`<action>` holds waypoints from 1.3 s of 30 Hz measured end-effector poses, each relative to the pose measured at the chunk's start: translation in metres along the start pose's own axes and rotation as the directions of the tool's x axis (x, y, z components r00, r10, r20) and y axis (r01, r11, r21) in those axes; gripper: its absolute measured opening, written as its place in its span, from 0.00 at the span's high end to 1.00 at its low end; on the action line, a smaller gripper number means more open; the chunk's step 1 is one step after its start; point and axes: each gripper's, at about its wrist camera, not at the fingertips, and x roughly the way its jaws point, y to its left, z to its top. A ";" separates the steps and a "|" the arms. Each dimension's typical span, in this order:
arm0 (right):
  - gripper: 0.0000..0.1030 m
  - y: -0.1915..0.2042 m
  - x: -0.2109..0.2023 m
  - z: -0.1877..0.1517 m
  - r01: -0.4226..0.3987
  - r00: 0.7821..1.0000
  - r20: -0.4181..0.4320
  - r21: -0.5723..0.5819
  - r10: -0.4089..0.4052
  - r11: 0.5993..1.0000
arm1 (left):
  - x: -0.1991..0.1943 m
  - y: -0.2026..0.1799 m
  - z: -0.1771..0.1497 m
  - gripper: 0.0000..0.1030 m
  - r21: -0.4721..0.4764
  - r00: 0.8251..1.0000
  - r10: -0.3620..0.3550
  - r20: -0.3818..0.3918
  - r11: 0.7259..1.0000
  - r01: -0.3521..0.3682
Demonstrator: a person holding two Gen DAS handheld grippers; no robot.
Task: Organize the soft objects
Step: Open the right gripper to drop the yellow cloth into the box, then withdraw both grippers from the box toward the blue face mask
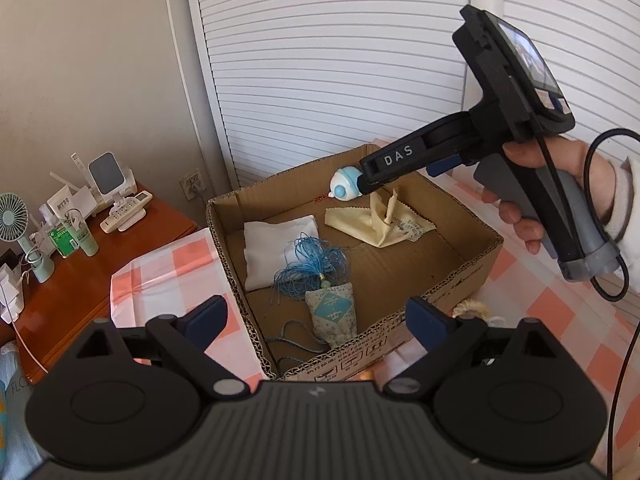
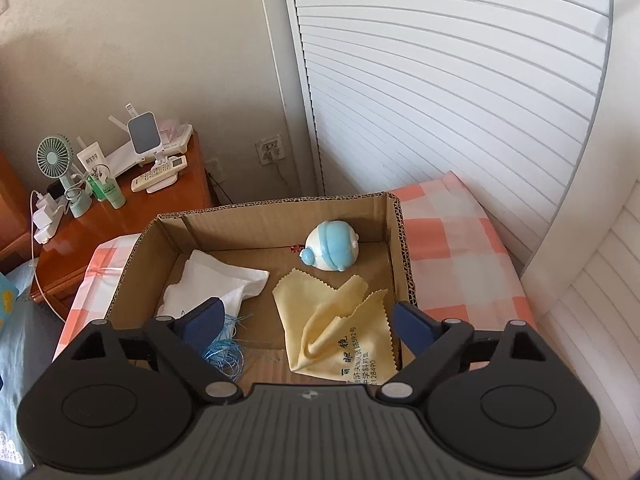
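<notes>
1. The left gripper [image 1: 316, 320] has its jaws spread wide and holds nothing; it hangs over the near wall of the cardboard box [image 1: 440, 292].
2. The right gripper [image 2: 306, 324] is likewise spread wide and empty, above the box.
3. Inside the box in the right wrist view: the blue-and-white toy [image 2: 330, 250] at 12 o'clock, the yellow cloth [image 2: 332, 328] at 5 o'clock, the white pouch [image 2: 216, 284] at 9 o'clock.
4. The blue cord [image 1: 308, 268] lies beside the patterned sachet [image 1: 334, 314], at 6 o'clock in the box.

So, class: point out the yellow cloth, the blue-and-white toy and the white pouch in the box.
yellow cloth [image 2: 320, 304]: right wrist view, flat upper part.
blue-and-white toy [image 2: 332, 249]: right wrist view, rounded body.
white pouch [image 1: 276, 248]: left wrist view, its middle.
</notes>
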 end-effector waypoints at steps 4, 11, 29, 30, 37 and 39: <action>0.04 -0.001 -0.013 -0.007 0.017 1.000 0.004 0.000 -0.017 1.000 | -0.009 -0.003 -0.004 0.07 -0.011 1.000 -0.010 0.004 1.000 0.010; 0.02 -0.011 -0.041 -0.032 0.044 0.999 -0.006 0.024 -0.044 0.999 | -0.038 -0.012 -0.013 0.06 -0.036 0.999 -0.010 0.034 0.999 0.011; 0.00 -0.039 -0.102 -0.154 -0.010 1.000 -0.029 0.023 0.011 1.000 | -0.065 -0.060 -0.093 0.01 -0.137 0.987 0.156 0.038 0.979 -0.149; 0.00 -0.041 -0.104 -0.160 -0.028 0.999 -0.025 0.021 0.028 0.999 | -0.063 -0.063 -0.097 0.01 -0.132 0.987 0.158 0.032 0.979 -0.153; 0.00 -0.047 -0.113 -0.189 -0.104 0.994 -0.020 -0.017 0.104 0.994 | -0.042 -0.069 -0.115 0.01 -0.178 0.992 0.122 -0.036 0.976 -0.127; 0.00 -0.049 -0.118 -0.195 -0.111 0.994 -0.008 -0.030 0.110 0.993 | -0.037 -0.068 -0.117 0.01 -0.199 0.993 0.106 -0.046 0.974 -0.113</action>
